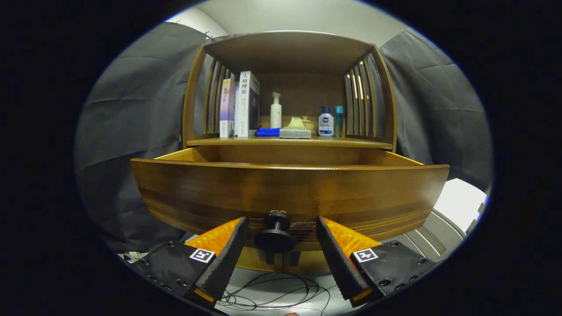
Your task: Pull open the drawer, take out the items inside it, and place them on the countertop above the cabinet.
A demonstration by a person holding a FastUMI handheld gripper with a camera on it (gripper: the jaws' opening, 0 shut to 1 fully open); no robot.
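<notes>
Dark cloth hangs on both sides of a wooden cabinet (290, 87), and cables (272, 294) lie looped on the pale floor below my view. I see the drawer (290, 193) pulled well out toward me, its front panel close ahead of the fingers. The gripper (281, 239) has its jaws wide apart, one finger on each side of the drawer knob (275, 235) and neither touching it, so I hold nothing.

My worry is the next reach. From this low angle the drawer front hides its inside, so I cannot tell what lies there or how many things. If I lift and go in blind, a finger could catch the front rim or the knob and jolt the drawer. I also judge the countertop (290, 141) crowded, so setting something down carelessly could topple a bottle or a book.

Counting what stands there: three books (241, 105) at the left, upright and close together; one white pump bottle (275, 110); one blue cloth (268, 131); one grey block (295, 133), perhaps a sponge; one blue-capped pump bottle (326, 121); one teal bottle (338, 120) just beside it.
</notes>
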